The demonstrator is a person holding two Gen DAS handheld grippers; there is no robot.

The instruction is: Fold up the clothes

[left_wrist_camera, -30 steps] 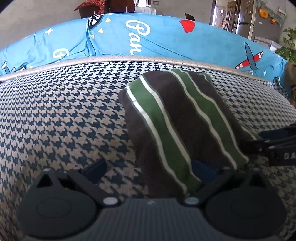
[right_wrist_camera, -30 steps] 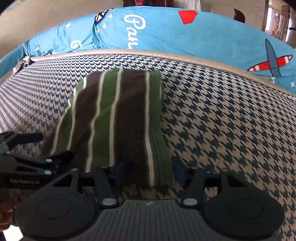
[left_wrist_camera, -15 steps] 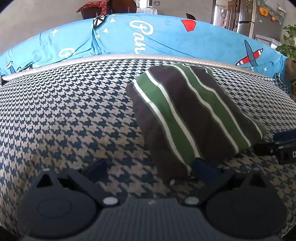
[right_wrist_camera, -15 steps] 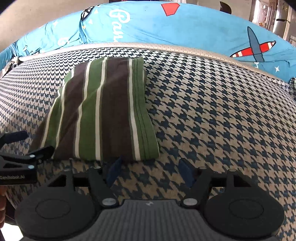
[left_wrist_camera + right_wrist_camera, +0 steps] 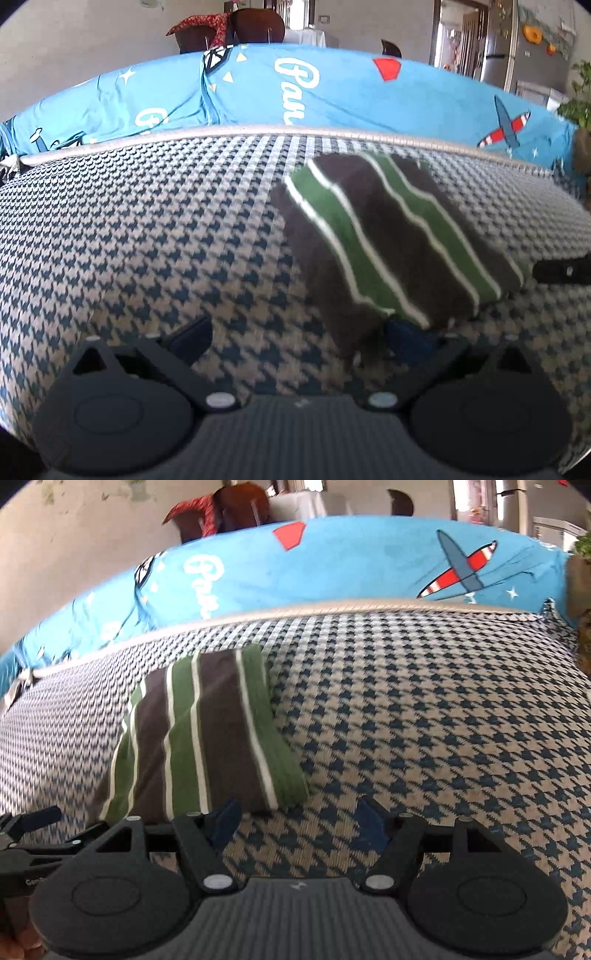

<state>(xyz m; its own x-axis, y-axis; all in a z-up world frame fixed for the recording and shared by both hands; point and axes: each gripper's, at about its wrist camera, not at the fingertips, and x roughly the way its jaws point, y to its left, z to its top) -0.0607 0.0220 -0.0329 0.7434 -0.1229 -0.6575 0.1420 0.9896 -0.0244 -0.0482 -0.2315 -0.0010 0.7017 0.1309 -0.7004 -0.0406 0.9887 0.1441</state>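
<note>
A folded garment [image 5: 391, 236] with green, dark brown and white stripes lies flat on the houndstooth surface [image 5: 147, 240]. In the left wrist view my left gripper [image 5: 299, 338] is open, with the garment's near corner by its right finger. In the right wrist view the garment [image 5: 207, 731] lies ahead and to the left of my open, empty right gripper [image 5: 299, 821]. The left gripper's fingers [image 5: 33, 819] show at the left edge there, and the right gripper's finger [image 5: 561, 271] at the right edge of the left view.
A bright blue printed sheet [image 5: 332, 92] with planes and lettering runs along the far side behind a pale piped edge [image 5: 332, 609]. Houndstooth fabric stretches to the right of the garment [image 5: 443, 720]. A chair with red cloth [image 5: 221, 509] stands beyond.
Both grippers let go of the garment and drew back from it. The garment now lies flat on the surface, farther from both cameras.
</note>
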